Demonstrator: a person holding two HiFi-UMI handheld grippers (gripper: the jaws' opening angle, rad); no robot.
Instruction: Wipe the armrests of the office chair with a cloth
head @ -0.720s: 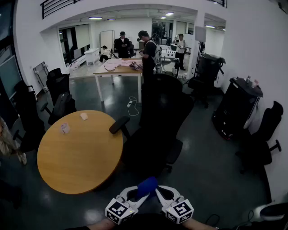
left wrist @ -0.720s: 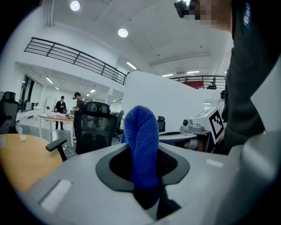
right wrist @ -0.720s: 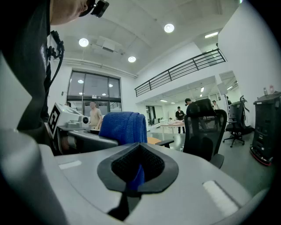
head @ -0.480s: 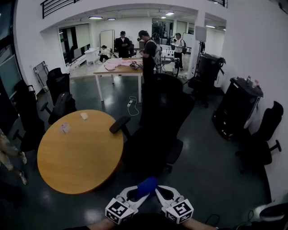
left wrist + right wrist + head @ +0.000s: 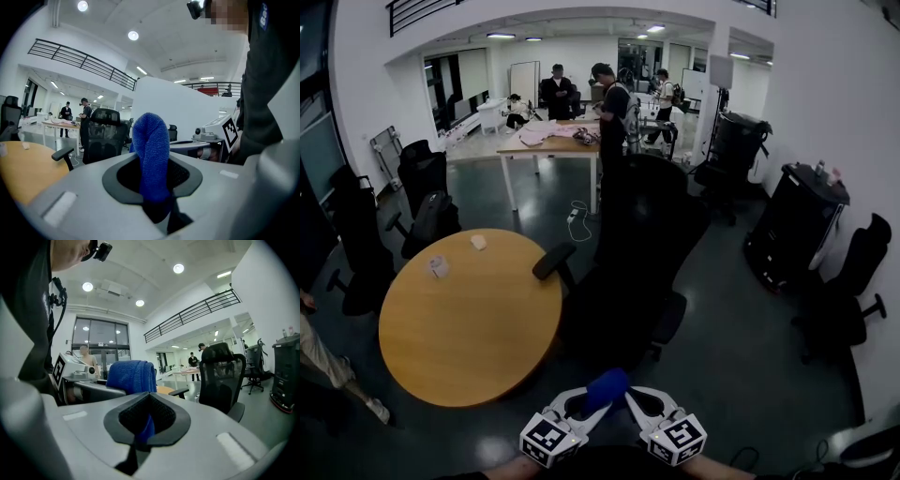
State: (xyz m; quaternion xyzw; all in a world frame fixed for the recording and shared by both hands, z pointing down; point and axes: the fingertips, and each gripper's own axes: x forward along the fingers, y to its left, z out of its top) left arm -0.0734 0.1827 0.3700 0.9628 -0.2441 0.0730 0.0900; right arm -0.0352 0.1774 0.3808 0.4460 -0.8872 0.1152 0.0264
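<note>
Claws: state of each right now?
Left claw: shut on blue cloth.
Right claw: shut on the same blue cloth.

- The left gripper and the right gripper are pale grey, with smooth, round shells.
- Each gripper has a white cube on it with black square marks.
- Inside, the jaws are black and bumpy, like a net.
- The person wears a dark top.
- A small black camera sits on the person's head.

No legible text — anywhere.
</note>
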